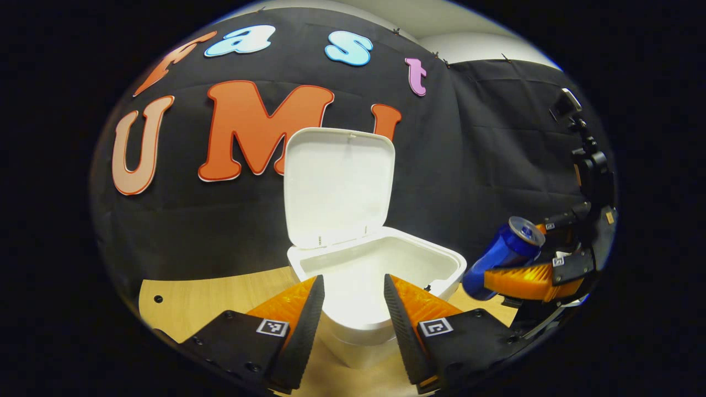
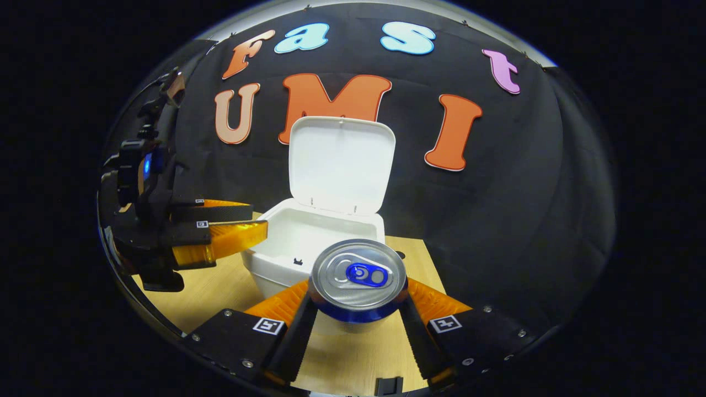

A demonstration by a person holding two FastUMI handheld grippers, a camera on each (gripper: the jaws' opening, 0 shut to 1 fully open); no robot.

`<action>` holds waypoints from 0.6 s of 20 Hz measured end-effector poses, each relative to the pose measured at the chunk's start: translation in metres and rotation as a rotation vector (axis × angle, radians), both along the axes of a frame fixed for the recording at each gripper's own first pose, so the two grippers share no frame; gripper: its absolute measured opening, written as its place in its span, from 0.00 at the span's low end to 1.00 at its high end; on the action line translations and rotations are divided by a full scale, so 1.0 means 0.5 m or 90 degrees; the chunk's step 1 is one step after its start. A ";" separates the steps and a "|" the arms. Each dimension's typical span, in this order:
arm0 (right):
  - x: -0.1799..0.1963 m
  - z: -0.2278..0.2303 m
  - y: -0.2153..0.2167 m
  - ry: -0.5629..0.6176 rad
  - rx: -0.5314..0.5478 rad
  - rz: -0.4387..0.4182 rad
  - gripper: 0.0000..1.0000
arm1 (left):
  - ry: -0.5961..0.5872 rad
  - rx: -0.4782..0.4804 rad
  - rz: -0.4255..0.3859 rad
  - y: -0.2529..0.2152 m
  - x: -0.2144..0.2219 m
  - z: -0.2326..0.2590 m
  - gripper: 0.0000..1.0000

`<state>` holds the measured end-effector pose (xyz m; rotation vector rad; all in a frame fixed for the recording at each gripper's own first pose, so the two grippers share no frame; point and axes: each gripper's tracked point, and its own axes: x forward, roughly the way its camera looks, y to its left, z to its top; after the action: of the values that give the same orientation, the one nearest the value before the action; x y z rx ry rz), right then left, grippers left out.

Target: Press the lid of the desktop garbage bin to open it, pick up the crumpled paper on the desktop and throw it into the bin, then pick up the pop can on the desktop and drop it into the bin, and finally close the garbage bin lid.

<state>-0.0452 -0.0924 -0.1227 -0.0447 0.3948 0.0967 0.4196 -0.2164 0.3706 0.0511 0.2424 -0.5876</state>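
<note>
beside the open bin (image 1: pixel 441 259): right gripper (image 2: pixel 357 309) clamps pop can (image 2: pixel 357 278), tilted, short of the rim; early release risks bouncing out. left gripper (image 1: pixel 353 309) jaws wide, empty.

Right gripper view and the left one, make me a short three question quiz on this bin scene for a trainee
1. True or false: the bin lid stands closed.
2. Multiple choice: the pop can is A) lying on the desktop, B) clamped between the right gripper fingers, C) inside the garbage bin.
3. Fill in: the left gripper, with nothing between its fingers, has its jaws ____.

Key
1. False; the lid is raised upright behind the bin's mouth.
2. B; in the left gripper view it is held tilted, beside the bin.
3. Open.
</note>
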 end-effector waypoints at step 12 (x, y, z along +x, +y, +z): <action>0.064 0.090 0.023 -0.064 0.008 0.068 0.81 | 0.021 -0.007 0.140 0.144 0.000 -0.017 0.81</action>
<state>-0.0131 -0.0809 -0.0776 -0.0579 0.2919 0.2020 0.4194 -0.1446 0.3621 0.0040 0.2728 -0.3709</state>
